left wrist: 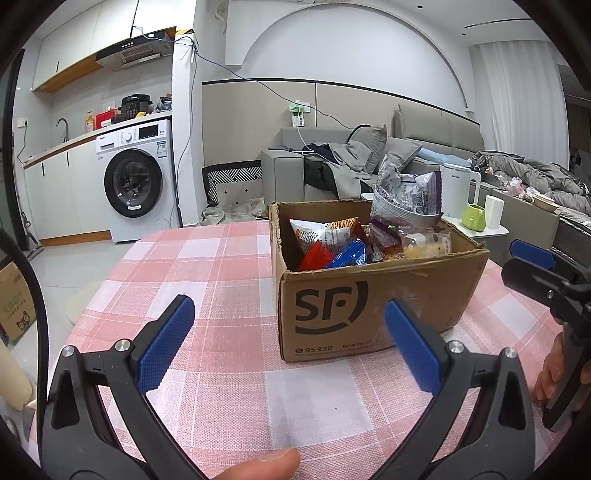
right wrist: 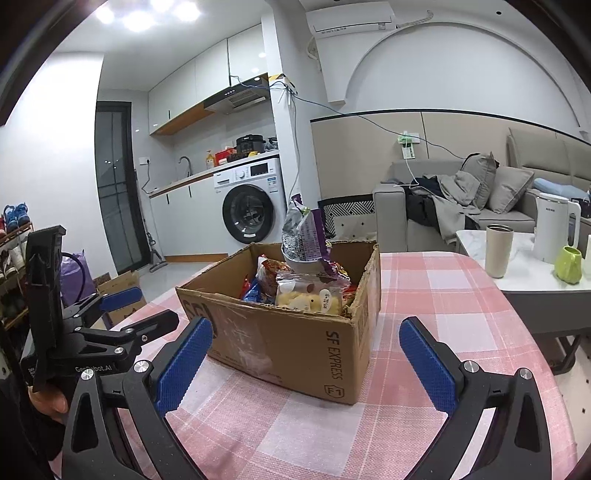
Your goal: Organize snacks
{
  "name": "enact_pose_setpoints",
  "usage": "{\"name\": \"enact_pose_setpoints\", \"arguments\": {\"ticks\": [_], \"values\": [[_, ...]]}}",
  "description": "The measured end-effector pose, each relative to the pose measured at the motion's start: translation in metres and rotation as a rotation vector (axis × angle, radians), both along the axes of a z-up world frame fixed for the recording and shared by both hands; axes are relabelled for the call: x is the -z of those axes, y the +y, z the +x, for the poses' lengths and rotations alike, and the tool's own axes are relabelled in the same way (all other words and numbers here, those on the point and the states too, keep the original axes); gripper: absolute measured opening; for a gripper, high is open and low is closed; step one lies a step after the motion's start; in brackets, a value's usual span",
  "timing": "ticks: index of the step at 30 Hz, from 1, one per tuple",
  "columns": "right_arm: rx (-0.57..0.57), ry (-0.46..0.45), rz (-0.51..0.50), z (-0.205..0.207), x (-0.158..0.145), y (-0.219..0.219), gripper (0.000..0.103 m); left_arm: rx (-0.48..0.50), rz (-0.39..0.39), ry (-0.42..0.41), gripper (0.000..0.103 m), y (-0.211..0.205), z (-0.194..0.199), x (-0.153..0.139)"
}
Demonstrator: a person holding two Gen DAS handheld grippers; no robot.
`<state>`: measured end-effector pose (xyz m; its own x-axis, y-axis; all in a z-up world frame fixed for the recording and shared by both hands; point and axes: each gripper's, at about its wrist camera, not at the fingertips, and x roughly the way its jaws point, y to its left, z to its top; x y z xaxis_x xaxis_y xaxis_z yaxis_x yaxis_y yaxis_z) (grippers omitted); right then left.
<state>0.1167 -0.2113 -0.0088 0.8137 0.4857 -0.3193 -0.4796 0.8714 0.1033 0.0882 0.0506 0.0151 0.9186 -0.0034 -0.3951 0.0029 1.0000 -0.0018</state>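
Both hand-held grippers, left [left wrist: 290,341] and right [right wrist: 304,363], gape empty before the snack-filled cardboard box [left wrist: 369,310]

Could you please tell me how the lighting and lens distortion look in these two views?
Left wrist view: evenly lit, sharp, fisheye bends the walls, dark vignette corners. Right wrist view: ceiling lights blow out top left; the cardboard box stays clear.

Looks like a small studio flat, kitchen and living room in one. Left of the washing machine [right wrist: 251,206] there's a sink counter [right wrist: 184,181]; right of it, a grey sofa [right wrist: 461,206] piled with clothes.
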Motion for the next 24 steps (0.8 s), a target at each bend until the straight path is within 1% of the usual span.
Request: {"name": "enact_pose_setpoints", "arguments": {"ticks": [24], "values": [[-0.002, 0.002, -0.002, 0.0008, 0.0003, 0.0002, 0.103, 0.005, 0.003, -0.002, 0.103, -0.0002, -0.0001, 0.0006]]}}
